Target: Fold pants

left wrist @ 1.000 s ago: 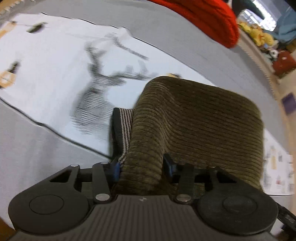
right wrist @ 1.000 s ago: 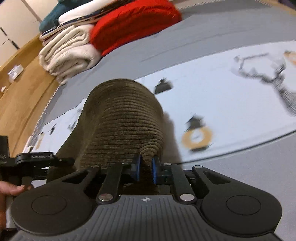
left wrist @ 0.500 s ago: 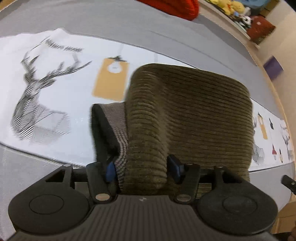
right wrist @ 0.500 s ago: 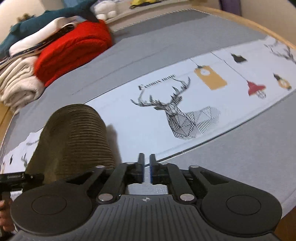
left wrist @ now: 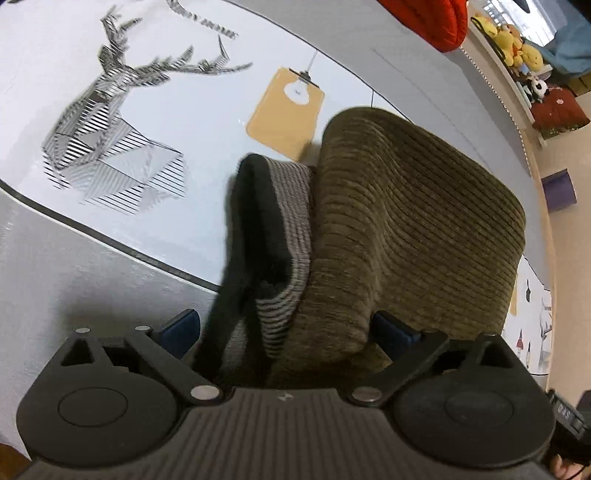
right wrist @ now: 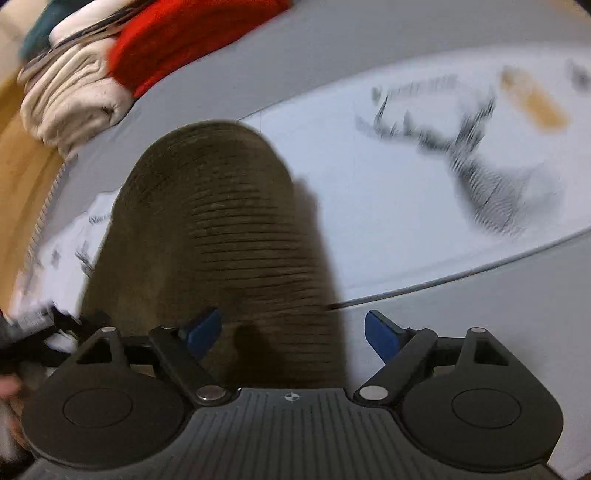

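Note:
The olive corduroy pants (left wrist: 406, 206) lie folded in a thick bundle on the bed, their striped inner waistband (left wrist: 291, 221) and black edge showing at the left. My left gripper (left wrist: 286, 328) straddles the bundle's near end; its jaws are opening wide, and the left blue pad (left wrist: 181, 328) stands clear of the cloth. In the blurred right wrist view the pants (right wrist: 221, 221) rise as a rounded hump. My right gripper (right wrist: 291, 330) is opening over their near edge, and its pads (right wrist: 380, 332) do not press the cloth.
The bed cover (left wrist: 110, 110) is grey and white with a deer print and a tan tag. Folded red (right wrist: 192, 33) and cream (right wrist: 70, 99) clothes are stacked at the far side. Plush toys (left wrist: 517, 44) and a purple box (left wrist: 559, 192) lie beyond the bed edge. The other gripper's handle (right wrist: 37, 325) shows at the left.
The left jaws spread from a grip on the pants' end to wide apart. The right gripper let go of the fold, closed empty beside it, then swung back over the pants and opened.

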Demonstrator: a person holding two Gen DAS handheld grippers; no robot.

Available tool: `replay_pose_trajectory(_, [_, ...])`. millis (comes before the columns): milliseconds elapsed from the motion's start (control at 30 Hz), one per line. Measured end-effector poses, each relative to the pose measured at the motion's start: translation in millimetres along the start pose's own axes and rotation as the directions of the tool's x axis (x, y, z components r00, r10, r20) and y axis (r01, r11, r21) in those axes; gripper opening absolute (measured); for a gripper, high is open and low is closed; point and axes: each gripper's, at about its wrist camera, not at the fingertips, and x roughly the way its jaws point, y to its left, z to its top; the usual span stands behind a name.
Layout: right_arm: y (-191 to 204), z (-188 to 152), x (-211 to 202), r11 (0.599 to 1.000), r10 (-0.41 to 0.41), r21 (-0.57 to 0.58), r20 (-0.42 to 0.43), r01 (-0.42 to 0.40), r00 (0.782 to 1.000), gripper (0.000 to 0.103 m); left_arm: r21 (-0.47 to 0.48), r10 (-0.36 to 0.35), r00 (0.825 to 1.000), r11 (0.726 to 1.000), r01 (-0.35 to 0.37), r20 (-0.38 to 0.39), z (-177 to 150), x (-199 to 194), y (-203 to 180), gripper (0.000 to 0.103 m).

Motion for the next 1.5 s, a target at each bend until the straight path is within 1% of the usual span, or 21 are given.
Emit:
replay_pose_trajectory(67, [8, 5, 15, 1.0, -0.001, -0.021, -0.026, 0.001, 1.0, 0.086, 0.011, 0.008, 1.0, 1.0, -0.008, -0.008, 1, 6, -8, 0.101])
replay_pose_trajectory(133, [14, 7, 32, 0.997, -0.044, -0.059, -0.053, 0.041, 0.998, 0.09, 0.023, 0.03, 0.999, 0.999, -0.03, -0.011, 3, 13, -14, 0.102])
replay_pose_trajectory(200, [16, 12, 47, 0.997, -0.063, -0.04, -0.081, 0.06, 0.995, 0.098, 0.032, 0.055, 0.998, 0.998, -0.054, -0.01, 4, 18, -20, 0.102])
replay_pose_trajectory(333, [12, 21, 65, 0.999, -0.033, 0.009, -0.123, 0.034, 0.992, 0.098, 0.048, 0.088, 0.996, 0.995, -0.088, -0.007, 5, 27, -27, 0.102])
replay_pose_trajectory(433, [16, 25, 68, 1.0, -0.008, -0.009, -0.127, 0.007, 0.992, 0.095, 0.073, 0.102, 0.995, 0.992, -0.102, 0.001, 6, 31, -32, 0.099])
replay_pose_trajectory(500, [20, 26, 65, 0.999, 0.019, -0.045, -0.118, -0.024, 0.993, 0.08, 0.114, 0.108, 0.994, 0.987, -0.11, 0.027, 5, 28, -38, 0.091])
replay_pose_trajectory(533, [21, 27, 63, 0.997, 0.034, -0.063, -0.116, -0.042, 0.993, 0.077, 0.129, 0.11, 0.993, 0.985, -0.115, 0.044, 3, 25, -42, 0.086])
replay_pose_trajectory(600, [19, 26, 59, 0.995, 0.049, -0.086, -0.112, -0.058, 0.993, 0.058, 0.16, 0.117, 0.99, 0.979, -0.128, 0.08, -1, 18, -48, 0.079])
replay_pose_trajectory(633, [14, 28, 56, 0.994, 0.063, -0.08, -0.107, -0.072, 0.992, 0.052, 0.174, 0.114, 0.989, 0.976, -0.13, 0.096, -2, 16, -51, 0.073])
replay_pose_trajectory(667, [9, 30, 52, 0.994, 0.079, -0.065, -0.099, -0.086, 0.992, 0.041, 0.182, 0.104, 0.989, 0.976, -0.122, 0.11, -3, 13, -53, 0.068])
replay_pose_trajectory(700, [3, 32, 45, 0.994, 0.094, -0.049, -0.084, -0.099, 0.992, 0.034, 0.18, 0.085, 0.99, 0.978, -0.105, 0.117, -4, 9, -54, 0.065])
replay_pose_trajectory(767, [-6, 35, 29, 0.992, 0.116, -0.047, -0.031, -0.117, 0.993, 0.026, 0.169, 0.019, 0.993, 0.985, -0.039, 0.115, -5, 5, -56, 0.06])
replay_pose_trajectory(867, [-24, 38, 6, 0.994, 0.11, -0.028, 0.059, -0.109, 0.992, 0.018, 0.184, -0.071, 0.995, 0.981, 0.056, 0.074, -9, 6, -66, 0.059])
replay_pose_trajectory(967, [-46, 41, -8, 0.998, 0.054, 0.019, 0.098, -0.056, 0.994, 0.018, 0.263, -0.138, 0.99, 0.955, 0.133, 0.001, -17, 15, -84, 0.06])
replay_pose_trajectory(1067, [-61, 40, -20, 0.999, -0.023, 0.046, 0.107, 0.019, 0.994, 0.017, 0.278, -0.113, 0.993, 0.954, 0.113, -0.016, -19, 21, -85, 0.066])
replay_pose_trajectory(1200, [-67, 34, -37, 0.992, -0.114, 0.073, 0.14, 0.105, 0.984, 0.021, 0.301, -0.039, 0.996, 0.953, 0.014, 0.078, -7, 11, -76, 0.074])
replay_pose_trajectory(1300, [-70, 30, -49, 0.993, -0.08, 0.095, 0.157, 0.066, 0.984, 0.026, 0.302, -0.01, 0.987, 0.952, -0.038, 0.157, -2, -2, -69, 0.08])
replay_pose_trajectory(1333, [-65, 29, -50, 0.997, -0.06, 0.065, 0.158, 0.05, 0.986, 0.026, 0.293, -0.014, 0.984, 0.955, -0.038, 0.175, -3, -5, -70, 0.079])
replay_pose_trajectory(1400, [-59, 27, -49, 1.0, -0.019, -0.02, 0.129, 0.022, 0.991, 0.026, 0.301, -0.046, 0.975, 0.953, -0.022, 0.219, -6, -20, -70, 0.07])
replay_pose_trajectory(1467, [-48, 20, -42, 0.991, 0.007, -0.131, 0.057, 0.001, 0.998, 0.026, 0.361, -0.104, 0.958, 0.933, 0.0, 0.268, -13, -35, -77, 0.063])
replay_pose_trajectory(1500, [-43, 14, -35, 0.981, -0.007, -0.193, 0.007, 0.008, 1.0, 0.027, 0.403, -0.147, 0.951, 0.915, 0.025, 0.273, -18, -41, -81, 0.055])
